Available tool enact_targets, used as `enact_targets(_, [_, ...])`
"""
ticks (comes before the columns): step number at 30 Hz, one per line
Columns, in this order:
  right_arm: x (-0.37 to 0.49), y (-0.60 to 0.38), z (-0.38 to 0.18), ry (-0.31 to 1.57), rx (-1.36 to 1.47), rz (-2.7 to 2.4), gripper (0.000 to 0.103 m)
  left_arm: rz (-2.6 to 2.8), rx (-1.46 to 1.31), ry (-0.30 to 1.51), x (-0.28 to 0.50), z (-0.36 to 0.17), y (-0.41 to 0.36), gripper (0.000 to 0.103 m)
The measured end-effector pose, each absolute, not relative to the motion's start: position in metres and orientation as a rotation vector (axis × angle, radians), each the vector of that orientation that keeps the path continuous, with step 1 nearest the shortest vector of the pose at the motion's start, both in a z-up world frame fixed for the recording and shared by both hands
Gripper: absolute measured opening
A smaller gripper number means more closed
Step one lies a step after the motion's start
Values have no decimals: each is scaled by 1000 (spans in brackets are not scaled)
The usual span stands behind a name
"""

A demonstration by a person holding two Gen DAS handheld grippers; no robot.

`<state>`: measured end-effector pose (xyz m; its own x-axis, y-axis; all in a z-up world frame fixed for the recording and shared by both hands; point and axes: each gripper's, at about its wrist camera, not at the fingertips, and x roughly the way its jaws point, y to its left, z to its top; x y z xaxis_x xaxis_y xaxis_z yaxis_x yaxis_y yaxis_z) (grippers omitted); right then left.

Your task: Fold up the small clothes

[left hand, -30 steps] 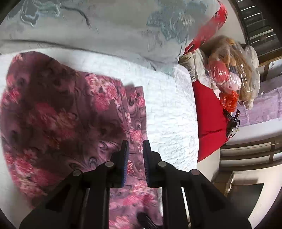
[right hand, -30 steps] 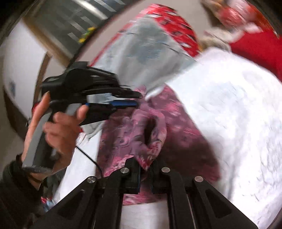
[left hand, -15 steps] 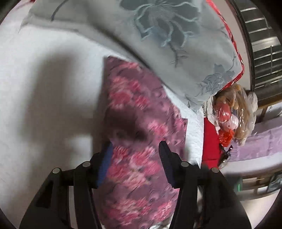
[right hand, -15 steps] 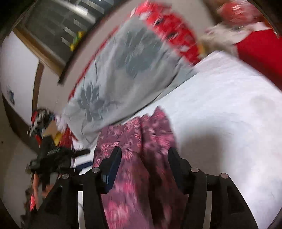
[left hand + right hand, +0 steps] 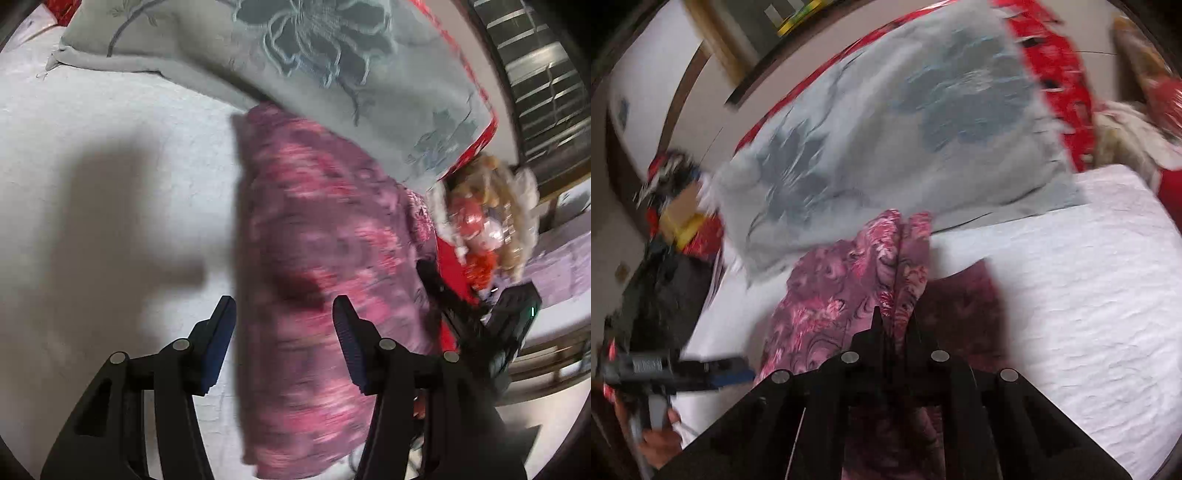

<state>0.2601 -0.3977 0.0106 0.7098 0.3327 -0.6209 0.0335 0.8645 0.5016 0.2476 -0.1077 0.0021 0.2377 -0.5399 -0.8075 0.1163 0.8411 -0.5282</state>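
Observation:
A purple garment with pink flowers [image 5: 325, 280] lies folded into a long strip on the white bedspread [image 5: 92, 184]. My left gripper [image 5: 284, 343] is open and empty above its near part, with the left finger beside the strip's left edge. In the right wrist view the garment [image 5: 849, 295] lies ahead, and my right gripper [image 5: 895, 325] is shut on a raised fold of it. The right gripper [image 5: 491, 332] also shows at the right of the left wrist view, and the left gripper [image 5: 683, 373] shows at the lower left of the right wrist view.
A grey pillow with a dark flower print [image 5: 314, 62] lies across the far end of the garment. Red bedding [image 5: 1060, 74] lies behind it. A doll in plastic wrap [image 5: 484, 221] sits off the bed's right side. The white bedspread [image 5: 1089, 295] stretches to the right.
My left gripper let go of the garment, opened wide and drew back. My right gripper opened half a second ago and has now shut on a fold of the garment.

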Motion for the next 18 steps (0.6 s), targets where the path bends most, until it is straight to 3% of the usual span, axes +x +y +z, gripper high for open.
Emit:
enact_targets(4, [272,-427,-45,968,589,57,11,-459,-331,1350,243,-19,-123,57])
enact_targets(7, [256,-439,-33,929,669,98,21,-476,-321,1323,234,-8,-118,56])
enact_targets(10, [233,-449,-23,907,722,162,51,-528,-338,1327,211,-7,-113,60])
enact_targets(12, [211,-449,-24,916,713,176,57,-540,-314,1354,198,-17,-120,64])
enact_targets(13, [204,-448,-28,937,710,182,56,-539,-294,1376,192,-23,-124,64])
enact_targets(15, [194,-439,-36,1011,656,204,20,-521,-227,1389,176,-34,-133,64])
enact_targets(16, [187,-436,-26,978,623,221,14,-514,-183,1356,170,-32,-136,64])
enact_targets(18, [171,-434,-11,880,630,240,14,-506,-123,1333,164,-30,-142,64])
